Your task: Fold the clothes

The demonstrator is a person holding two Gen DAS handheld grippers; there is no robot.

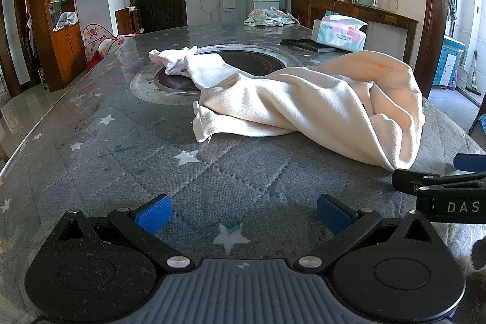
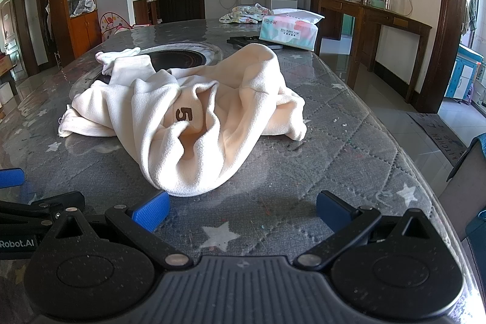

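A cream fleece garment [image 1: 303, 99] lies crumpled on the grey quilted star-print table cover [image 1: 152, 160]. In the right wrist view the garment [image 2: 197, 117] shows a dark "5" and rises in a heap just beyond my fingers. My left gripper [image 1: 243, 213] is open and empty, low over the cover, with the garment ahead and to the right. My right gripper [image 2: 243, 213] is open and empty, just short of the garment's near hem. The right gripper also shows at the right edge of the left wrist view [image 1: 440, 187].
A round dark inset [image 1: 243, 63] sits in the table's middle under the garment's far end. A tissue pack [image 1: 338, 34], a dark flat object [image 1: 306, 44] and a patterned cloth [image 1: 270, 17] lie at the far end. The table's right edge [image 2: 410, 160] drops to the floor.
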